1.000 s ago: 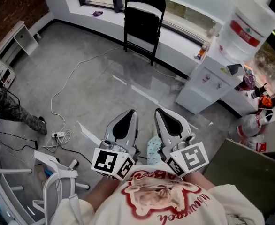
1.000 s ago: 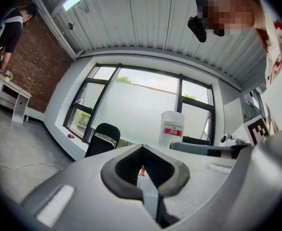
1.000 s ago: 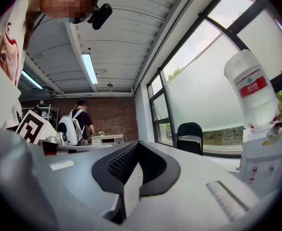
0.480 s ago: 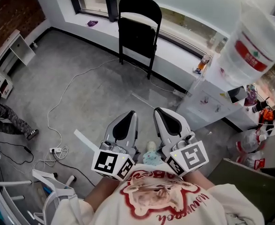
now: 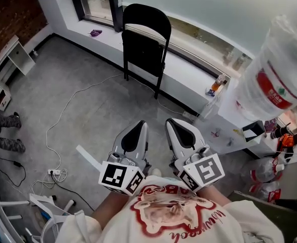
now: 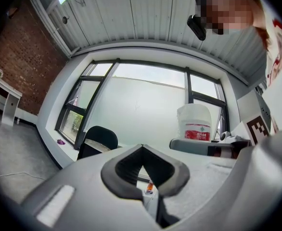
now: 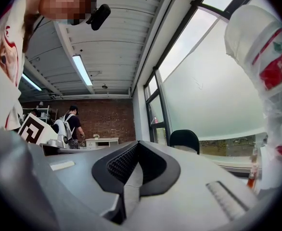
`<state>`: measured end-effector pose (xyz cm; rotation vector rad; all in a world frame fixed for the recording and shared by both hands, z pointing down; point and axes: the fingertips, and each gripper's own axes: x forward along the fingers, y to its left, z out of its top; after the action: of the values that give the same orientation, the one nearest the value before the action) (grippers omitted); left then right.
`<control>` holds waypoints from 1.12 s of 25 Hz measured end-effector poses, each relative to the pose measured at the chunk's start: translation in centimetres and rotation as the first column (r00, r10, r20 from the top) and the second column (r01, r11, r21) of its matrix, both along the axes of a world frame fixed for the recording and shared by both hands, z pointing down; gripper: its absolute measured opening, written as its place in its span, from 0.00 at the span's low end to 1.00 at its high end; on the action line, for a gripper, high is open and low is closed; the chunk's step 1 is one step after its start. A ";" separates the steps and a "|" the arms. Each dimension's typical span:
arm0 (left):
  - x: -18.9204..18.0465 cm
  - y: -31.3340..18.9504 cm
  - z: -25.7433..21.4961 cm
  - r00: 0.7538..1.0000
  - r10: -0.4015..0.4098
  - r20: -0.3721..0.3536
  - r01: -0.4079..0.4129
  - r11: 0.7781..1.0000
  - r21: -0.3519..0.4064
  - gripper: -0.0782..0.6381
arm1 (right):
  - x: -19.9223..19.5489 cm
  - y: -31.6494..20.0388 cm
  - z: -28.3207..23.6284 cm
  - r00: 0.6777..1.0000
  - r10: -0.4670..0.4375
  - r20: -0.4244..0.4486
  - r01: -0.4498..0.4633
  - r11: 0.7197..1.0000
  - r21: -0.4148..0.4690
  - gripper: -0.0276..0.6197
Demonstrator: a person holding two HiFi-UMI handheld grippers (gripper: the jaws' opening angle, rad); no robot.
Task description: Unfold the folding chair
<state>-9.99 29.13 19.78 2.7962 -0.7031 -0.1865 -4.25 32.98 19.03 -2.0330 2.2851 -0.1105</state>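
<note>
Zero steps are done: my left hand-held gripper (image 5: pixel 138 125) and right hand-held gripper (image 5: pixel 173 123) are pressed together, empty, and the black metal folding chair (image 5: pixel 144 42) stands folded at the floor's far edge.

The head view looks steeply down from above the person's chest. The left gripper (image 5: pixel 140 124) and right gripper (image 5: pixel 173 121) sit close at 6 o'clock, the folding chair (image 5: pixel 144 39) stands well off at 12, and the water bottle (image 5: pixel 277 77) is near at 2. Each gripper view looks level along its own jaws toward the window (image 6: pixel 141 105). All three views share chair and bottle; the chair lies at 8 o'clock in the left gripper view and at 4 in the right.
</note>
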 end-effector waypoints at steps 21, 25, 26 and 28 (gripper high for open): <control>2.6 -2.2 1.2 0.999 -0.020 0.047 0.021 0.999 -0.029 0.11 | 2.5 -2.3 1.6 0.998 -0.029 0.058 0.031 0.999 -0.033 0.08; 2.7 -1.9 2.4 0.997 -0.019 0.070 0.023 0.998 -0.054 0.11 | 2.2 -2.9 2.5 0.996 -0.055 0.075 0.059 0.997 -0.051 0.08; 2.7 -2.1 2.4 0.997 -0.021 0.068 0.025 0.998 -0.056 0.11 | 1.9 -3.2 2.5 0.995 -0.064 0.075 0.068 0.996 -0.050 0.08; 2.8 -2.8 2.3 0.998 -0.024 0.063 0.027 0.998 -0.053 0.11 | 1.7 -4.0 2.2 0.994 -0.077 0.071 0.081 0.996 -0.042 0.08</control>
<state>-7.15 26.32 22.05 2.7536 -0.7475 -0.0847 -2.52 28.93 21.22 -1.9269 2.3414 -0.2349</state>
